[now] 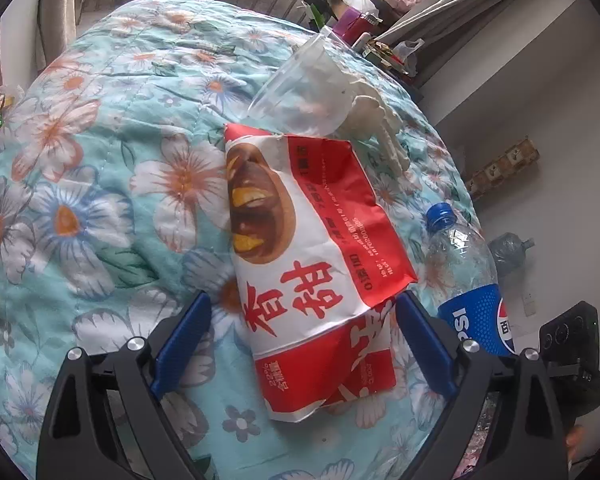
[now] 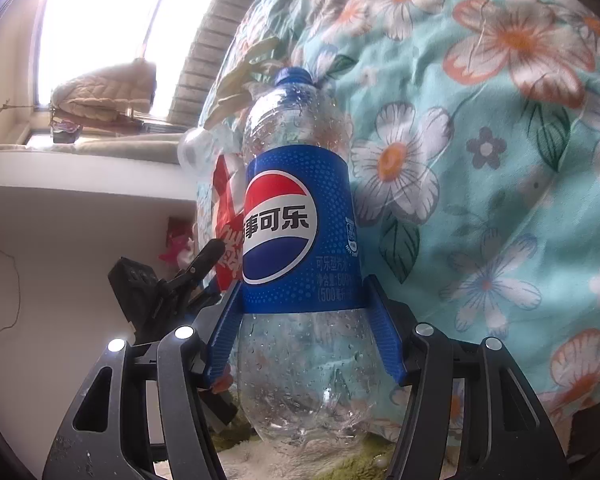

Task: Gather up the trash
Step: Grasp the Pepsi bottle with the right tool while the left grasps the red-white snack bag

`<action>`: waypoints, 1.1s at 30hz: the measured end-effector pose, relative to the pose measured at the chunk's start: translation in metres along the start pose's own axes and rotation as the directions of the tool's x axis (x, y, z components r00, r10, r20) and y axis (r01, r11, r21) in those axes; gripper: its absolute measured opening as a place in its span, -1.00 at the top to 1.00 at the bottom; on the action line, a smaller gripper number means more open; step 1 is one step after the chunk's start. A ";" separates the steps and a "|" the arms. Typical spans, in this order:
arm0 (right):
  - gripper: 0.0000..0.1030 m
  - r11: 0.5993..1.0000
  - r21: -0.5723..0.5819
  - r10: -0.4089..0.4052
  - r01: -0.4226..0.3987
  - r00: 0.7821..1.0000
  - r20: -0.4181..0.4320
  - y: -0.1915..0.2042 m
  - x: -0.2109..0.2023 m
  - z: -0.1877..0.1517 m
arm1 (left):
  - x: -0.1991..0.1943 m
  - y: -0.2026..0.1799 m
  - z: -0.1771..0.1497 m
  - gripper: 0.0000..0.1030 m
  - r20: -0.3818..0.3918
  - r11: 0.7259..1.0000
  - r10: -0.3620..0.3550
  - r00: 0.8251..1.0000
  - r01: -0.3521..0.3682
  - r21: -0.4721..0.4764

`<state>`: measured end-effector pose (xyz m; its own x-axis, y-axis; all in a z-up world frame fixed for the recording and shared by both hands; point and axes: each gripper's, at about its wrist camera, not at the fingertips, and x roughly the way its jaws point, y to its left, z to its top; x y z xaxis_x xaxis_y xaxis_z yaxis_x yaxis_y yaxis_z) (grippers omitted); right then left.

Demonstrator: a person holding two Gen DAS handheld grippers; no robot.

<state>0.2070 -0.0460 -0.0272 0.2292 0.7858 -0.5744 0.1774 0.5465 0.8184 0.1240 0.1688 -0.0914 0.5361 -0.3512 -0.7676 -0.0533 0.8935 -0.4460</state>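
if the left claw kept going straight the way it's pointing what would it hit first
Most likely the red and white snack bag, whose near end already lies between the open left claw fingers. The clear plastic cup lies beyond it, though depth is uncertain.

A floral quilt covers the bed, with grey curtains by the window.

Bright daylight, blown-out window glare, strong fisheye bending, dark vignetted corners
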 end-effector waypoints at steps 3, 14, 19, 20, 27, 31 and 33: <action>-0.10 1.000 0.002 0.006 -0.006 1.000 -0.005 -0.002 -0.002 -0.003 | -0.003 -0.002 -0.003 -0.55 0.011 1.000 -0.012 1.000 0.012 -0.004; -0.10 1.000 0.000 0.018 -0.018 1.000 0.001 -0.021 -0.018 0.000 | -0.031 -0.040 -0.014 -0.16 0.111 0.980 0.063 0.992 -0.083 0.183; -0.10 1.000 -0.008 0.012 -0.012 1.000 0.000 -0.021 -0.018 -0.002 | -0.043 -0.087 -0.035 -0.11 0.227 0.853 0.150 0.962 -0.242 0.463; -0.10 1.000 -0.008 0.011 -0.011 1.000 -0.001 -0.020 -0.019 -0.002 | -0.043 -0.096 -0.041 -0.11 0.246 0.813 0.161 0.956 -0.270 0.516; -0.10 1.000 -0.009 0.014 -0.014 1.000 -0.007 -0.022 -0.018 -0.003 | -0.033 -0.123 -0.051 -0.11 0.246 0.717 0.124 0.961 -0.258 0.647; -0.11 1.000 -0.008 0.016 -0.016 1.000 -0.007 -0.023 -0.018 -0.003 | -0.026 -0.125 -0.043 -0.11 0.179 0.766 0.044 0.983 -0.149 0.626; -0.11 1.000 -0.006 0.018 -0.019 1.000 -0.009 -0.024 -0.018 -0.002 | -0.022 -0.122 -0.037 -0.11 0.137 0.802 -0.004 0.991 -0.079 0.592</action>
<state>0.1966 -0.0724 -0.0367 0.2243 0.7982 -0.5591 0.1674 0.5336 0.8290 0.0874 0.0574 -0.0372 0.6463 -0.3129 -0.6959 0.4141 0.9099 -0.0246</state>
